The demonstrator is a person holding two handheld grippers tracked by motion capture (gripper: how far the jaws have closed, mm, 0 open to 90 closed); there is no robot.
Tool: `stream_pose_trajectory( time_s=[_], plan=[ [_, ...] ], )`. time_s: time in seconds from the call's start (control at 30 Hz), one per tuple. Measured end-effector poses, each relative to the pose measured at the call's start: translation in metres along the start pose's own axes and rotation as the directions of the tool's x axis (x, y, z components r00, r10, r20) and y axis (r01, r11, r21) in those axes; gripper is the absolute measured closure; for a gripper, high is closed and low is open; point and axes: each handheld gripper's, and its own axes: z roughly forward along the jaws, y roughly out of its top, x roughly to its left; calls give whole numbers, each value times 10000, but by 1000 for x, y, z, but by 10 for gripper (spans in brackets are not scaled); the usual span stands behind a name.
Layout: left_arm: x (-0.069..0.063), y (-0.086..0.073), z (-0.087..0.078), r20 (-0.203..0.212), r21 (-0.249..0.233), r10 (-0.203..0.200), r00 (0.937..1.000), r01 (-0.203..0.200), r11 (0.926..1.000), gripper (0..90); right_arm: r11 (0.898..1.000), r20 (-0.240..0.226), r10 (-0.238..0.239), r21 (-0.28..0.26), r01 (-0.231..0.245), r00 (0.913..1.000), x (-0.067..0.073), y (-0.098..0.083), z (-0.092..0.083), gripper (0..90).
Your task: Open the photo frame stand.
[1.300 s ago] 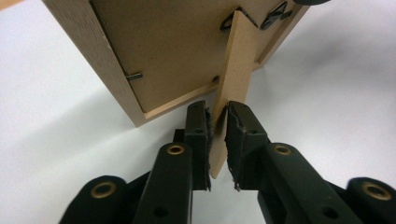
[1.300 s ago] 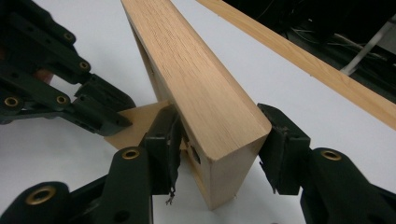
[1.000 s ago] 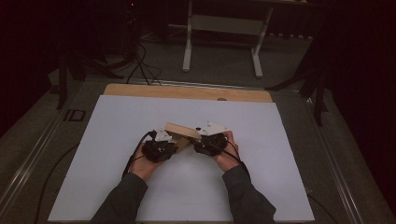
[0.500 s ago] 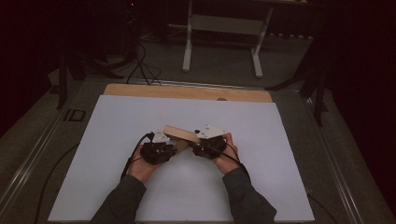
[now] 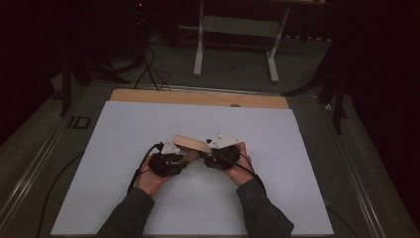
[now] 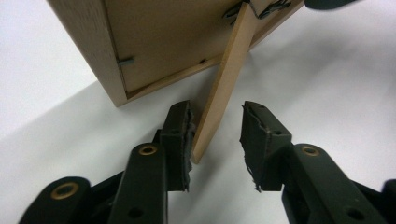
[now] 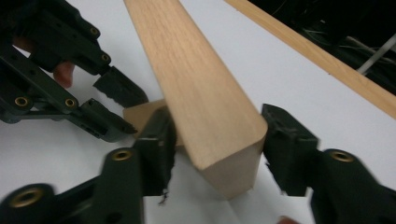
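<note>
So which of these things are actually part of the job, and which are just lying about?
In the job:
- wooden frame, back towards the left gripper
- its stand leg, between the left gripper's just-opened jaws
- right gripper, at the frame's corner

Lying about:
- white sheet
- wooden board
- metal stand

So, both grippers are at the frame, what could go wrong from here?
Both grippers' fingers have just been opening. The left gripper stands open around the thin stand leg, which could swing loose. The right gripper flanks the wooden frame; its grip is unclear, so the propped frame could drop onto the white sheet.
</note>
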Motion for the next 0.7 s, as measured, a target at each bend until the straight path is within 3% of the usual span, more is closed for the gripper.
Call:
stream_pose_trajectory(
  time_s=[0.2,0.4,0.7],
  plan=[
    [1,0,-1,-10,-34,-15,10000,14,10000,595,9999,59,-47,129,46,10000,1,-3,1,345],
    [1,0,-2,4,-186,-152,9999,152,9997,584,9999,135,130,109,-131,9998,0,-5,0,294],
    [2,-1,-6,-14,-310,-251,9997,250,9992,580,9977,-244,666,95,-664,9975,-1,-6,-4,254]
  ],
)
